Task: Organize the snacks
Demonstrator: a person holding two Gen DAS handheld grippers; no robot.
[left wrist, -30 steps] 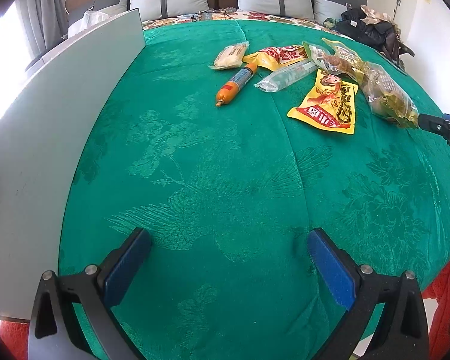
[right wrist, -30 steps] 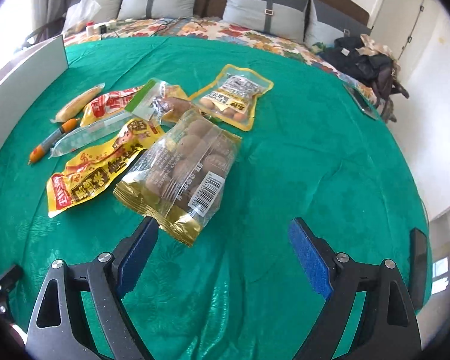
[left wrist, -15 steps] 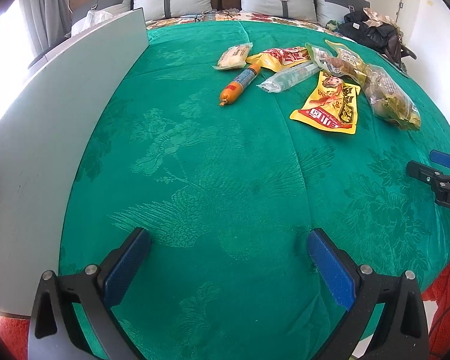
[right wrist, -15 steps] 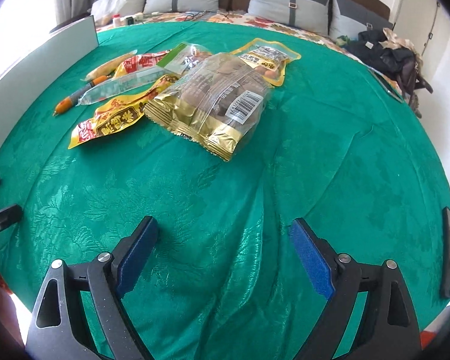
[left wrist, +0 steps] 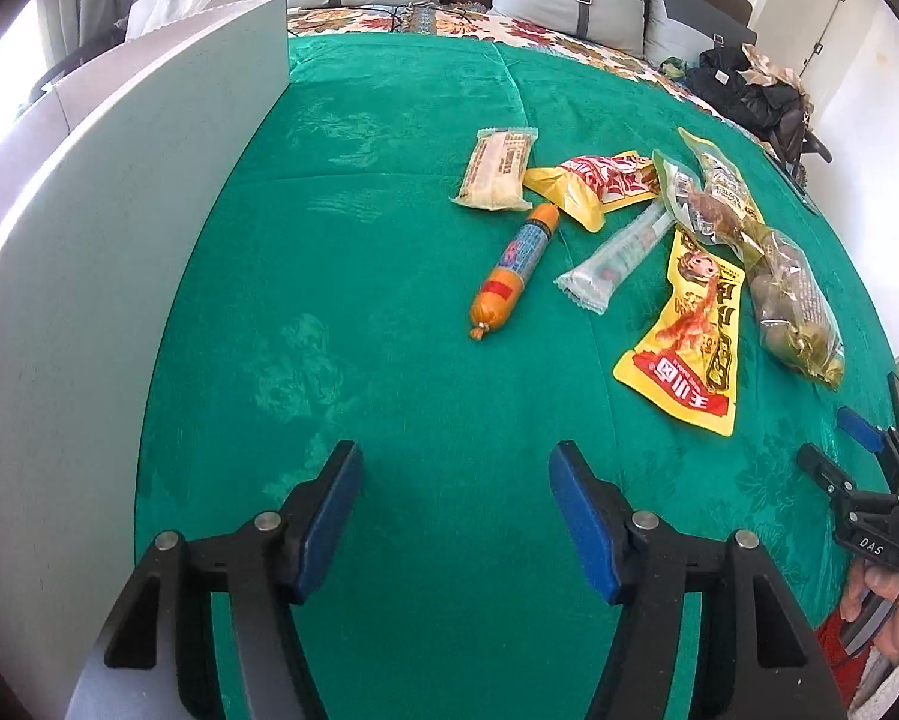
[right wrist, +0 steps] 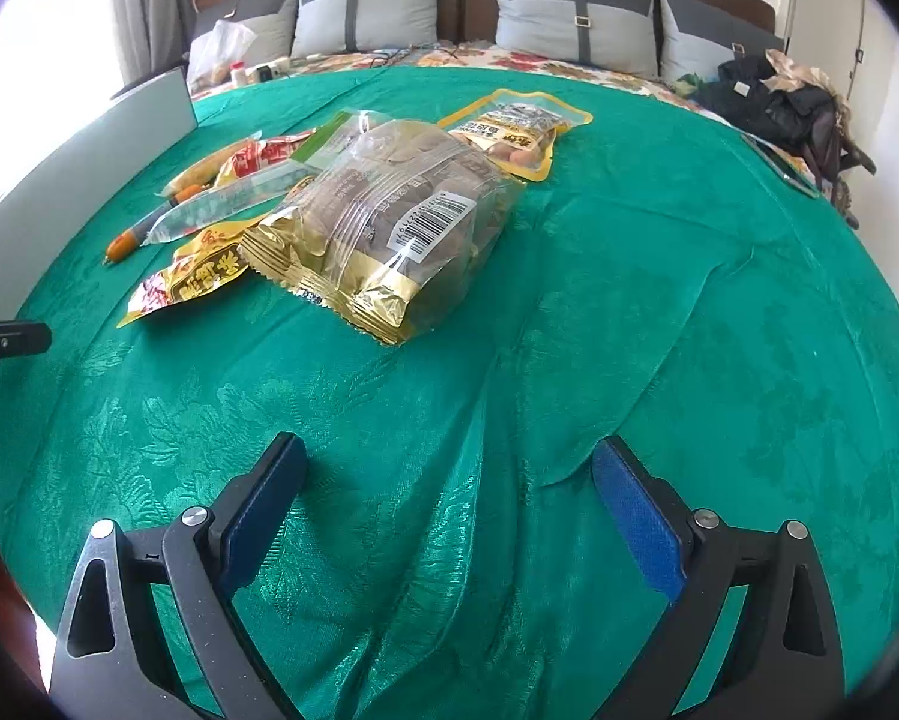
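Observation:
Several snack packs lie clustered on a green cloth [left wrist: 389,240]. An orange sausage [left wrist: 512,267] lies nearest the left gripper, beside a clear tube pack [left wrist: 620,255], a pale bar [left wrist: 497,168], a red-yellow pouch [left wrist: 599,183] and a yellow pouch [left wrist: 692,339]. A gold-edged clear bag [right wrist: 389,228] lies nearest the right gripper, with a yellow-rimmed pouch [right wrist: 515,132] behind it. My left gripper [left wrist: 455,516] is open and empty, short of the sausage. My right gripper [right wrist: 449,510] is open and empty, short of the gold bag; it also shows in the left wrist view [left wrist: 839,450].
A tall white panel [left wrist: 89,240] runs along the left edge of the cloth. Grey pillows [right wrist: 569,24] and a dark bag [right wrist: 779,102] lie at the back. A cloth fold [right wrist: 599,420] rises near the right gripper.
My left gripper has moved forward toward the sausage and its jaws stand closer together. My right gripper has pulled back and lowered, so the gold bag sits farther ahead.

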